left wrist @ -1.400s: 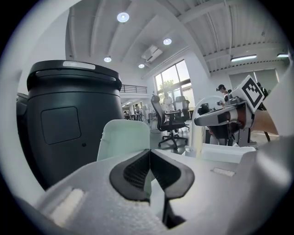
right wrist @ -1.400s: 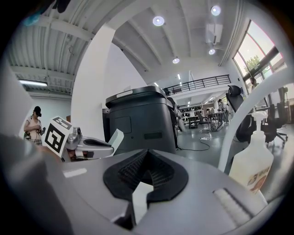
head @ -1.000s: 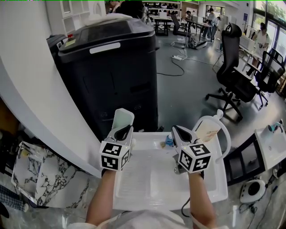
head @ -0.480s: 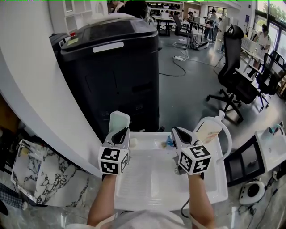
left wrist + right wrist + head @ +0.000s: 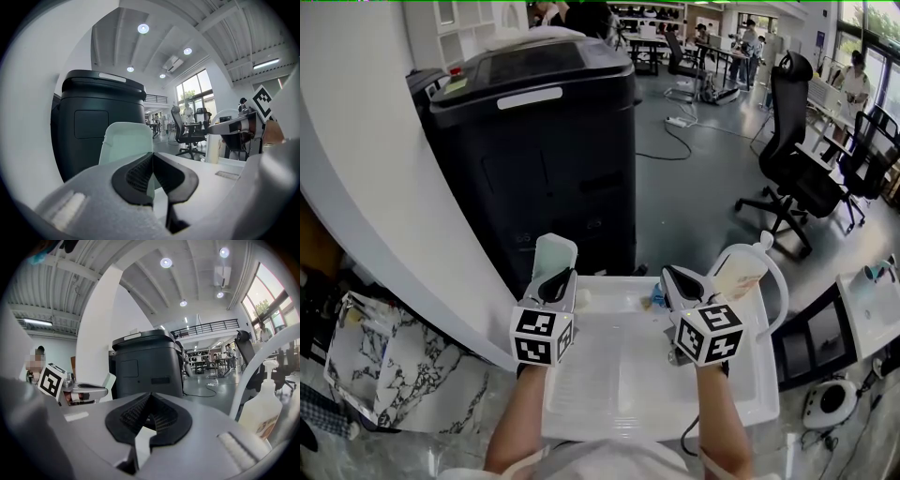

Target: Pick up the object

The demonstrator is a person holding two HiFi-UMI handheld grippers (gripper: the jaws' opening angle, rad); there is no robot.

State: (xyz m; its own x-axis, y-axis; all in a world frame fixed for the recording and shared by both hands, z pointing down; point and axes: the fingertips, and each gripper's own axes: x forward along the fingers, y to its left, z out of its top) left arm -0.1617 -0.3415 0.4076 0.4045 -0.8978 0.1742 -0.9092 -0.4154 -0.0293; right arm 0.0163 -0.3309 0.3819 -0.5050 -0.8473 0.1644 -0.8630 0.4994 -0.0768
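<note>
1. Your left claw (image 5: 558,279) is clenched: in the left gripper view its two black ribbed pads meet at the tips with nothing between them.
2. Your right claw (image 5: 680,279) is clenched too, its pads pressed tip to tip on nothing.
3. The only print on the claws is the black-and-white square marker pattern on each cube, left (image 5: 542,335) and right (image 5: 710,331); it holds no words.
4. The tall black plastic bin-shaped cabinet (image 5: 534,159) beyond the bench carries a white label strip (image 5: 530,98) on its lid, and you cannot read any writing on it.
5. The translucent white pump bottle (image 5: 736,272) stands at the far right corner of the white rectangular sink basin (image 5: 619,375), under the arched white tap (image 5: 780,281). Its label shows brownish-orange print too small to read, and its contents cannot be made out.
6. The pale mint-green plastic tub-like piece (image 5: 553,253) stands upright at the basin's far left corner, just beyond your left claw's tips and apart from them. Its recessed face is turned towards that claw.
7. A small blue item (image 5: 654,298) lies by the basin's far rim, just left of your right claw; it is too small to identify.
8. The task names only "the object", so you cannot tell which of these it means; neither claw touches either.
9. The basin sits in a grey-veined marbled bench (image 5: 403,375).
</note>
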